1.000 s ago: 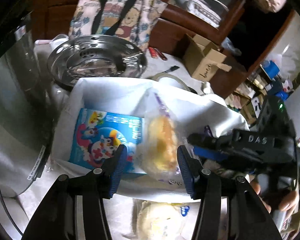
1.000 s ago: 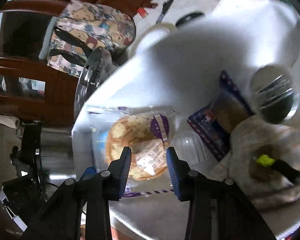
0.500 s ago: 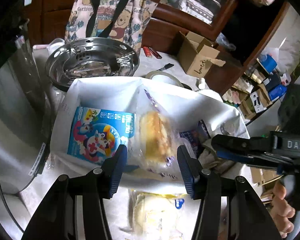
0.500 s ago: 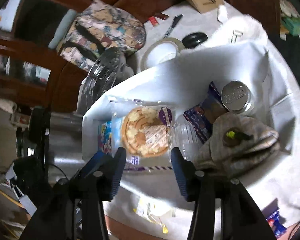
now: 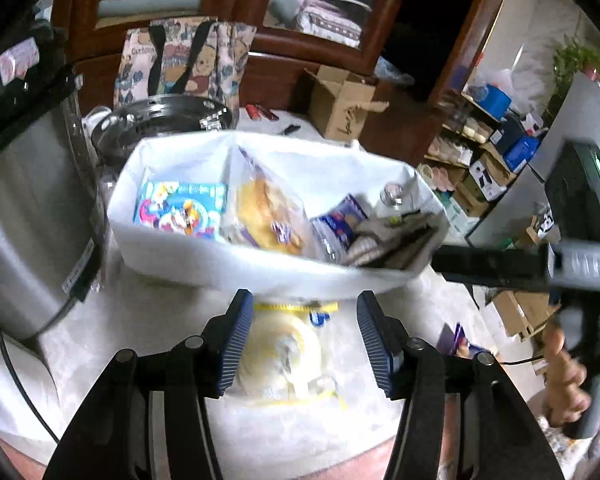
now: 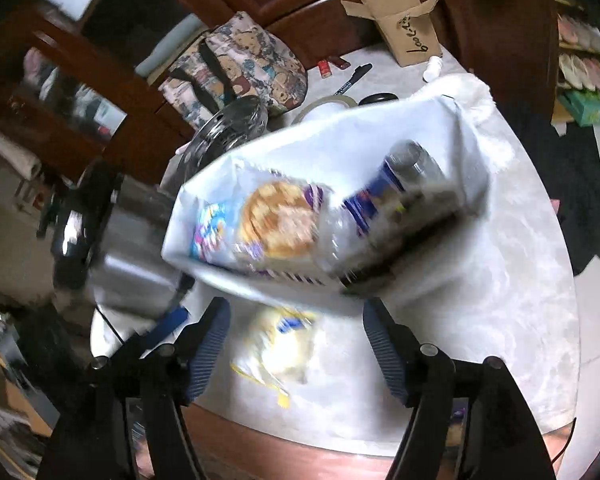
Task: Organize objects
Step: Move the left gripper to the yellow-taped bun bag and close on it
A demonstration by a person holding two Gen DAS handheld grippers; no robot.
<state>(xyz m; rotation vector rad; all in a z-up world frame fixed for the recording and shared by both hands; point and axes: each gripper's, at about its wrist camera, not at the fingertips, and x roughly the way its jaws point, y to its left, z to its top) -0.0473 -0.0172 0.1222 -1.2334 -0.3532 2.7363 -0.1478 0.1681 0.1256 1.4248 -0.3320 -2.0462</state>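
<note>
A white fabric bin [image 5: 260, 276] stands on the pale table. It holds a blue cartoon box [image 5: 180, 208], a bagged round bread [image 5: 268, 216], a blue snack pack [image 5: 340, 220], a capped bottle [image 5: 392, 192] and grey cloth [image 5: 388, 240]. In front of the bin lies a bagged yellow bun [image 5: 288, 352]. My left gripper [image 5: 304, 332] hovers over the bun, its jaws opening and the pads clear of it. My right gripper [image 6: 296, 344] hangs above the same bun [image 6: 284, 344], jaws opening wide with nothing gripped. The bin [image 6: 440, 136] is blurred in the right wrist view.
A steel cooker [image 5: 32, 216] stands left of the bin, with a steel steamer tray [image 5: 160, 120] and a bear-print tote [image 5: 184, 64] behind. A cardboard box [image 5: 348, 108], a pen [image 6: 352, 78] and a tape roll [image 6: 332, 102] lie at the back. A hand [image 5: 568, 364] shows at the right, and the table's brown edge [image 6: 300, 444] runs close below.
Both grippers have drawn back from the bin toward the table's near edge. The right jaws have widened and left the bagged bread in the bin. The bun now shows between both pairs of fingers.
</note>
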